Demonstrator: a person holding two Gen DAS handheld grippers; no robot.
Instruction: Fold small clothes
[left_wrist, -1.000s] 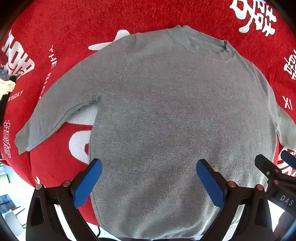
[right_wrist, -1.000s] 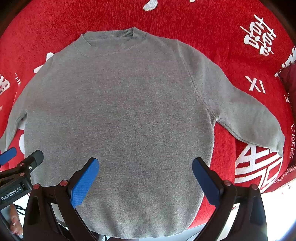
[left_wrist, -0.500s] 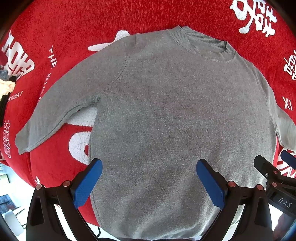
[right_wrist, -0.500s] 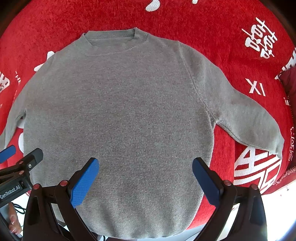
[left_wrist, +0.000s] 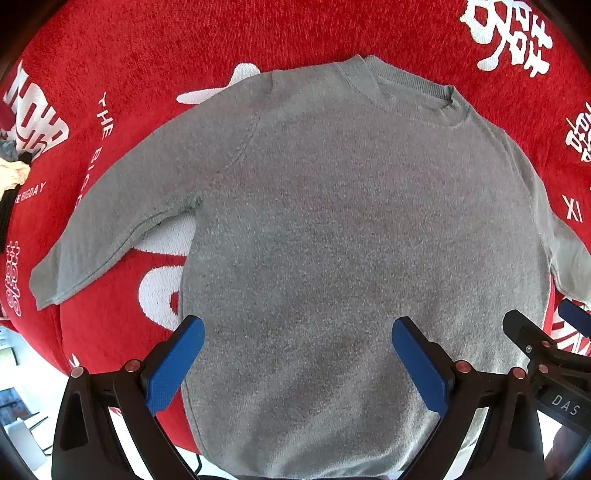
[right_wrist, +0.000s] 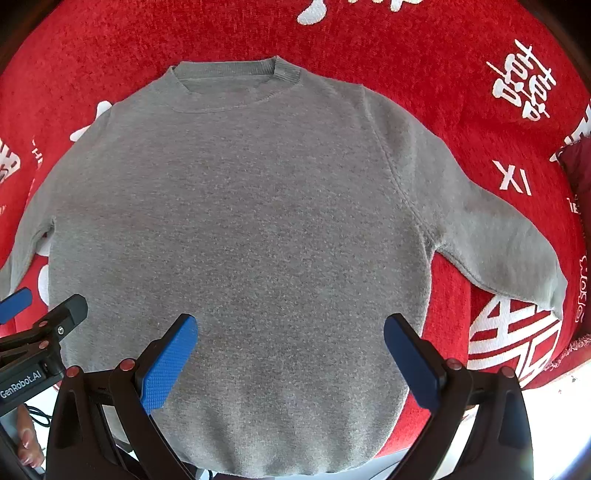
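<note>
A small grey knit sweater (left_wrist: 351, 229) lies flat and spread out on a red cloth, collar away from me, hem toward me; it also shows in the right wrist view (right_wrist: 236, 221). Its left sleeve (left_wrist: 110, 229) and right sleeve (right_wrist: 498, 243) stretch out to the sides. My left gripper (left_wrist: 295, 354) hovers open and empty above the lower body of the sweater. My right gripper (right_wrist: 290, 350) is also open and empty above the same lower part. Each gripper appears at the edge of the other's view.
The red cloth (left_wrist: 166, 55) with white printed characters covers the surface and drops off at the near edge. A small heap of other clothes (left_wrist: 13, 166) lies at the far left. A dark red cushion (right_wrist: 580, 173) sits at the right.
Both views have shifted very slightly; the sweater sits a touch lower in the right wrist view. Both grippers stay open.
</note>
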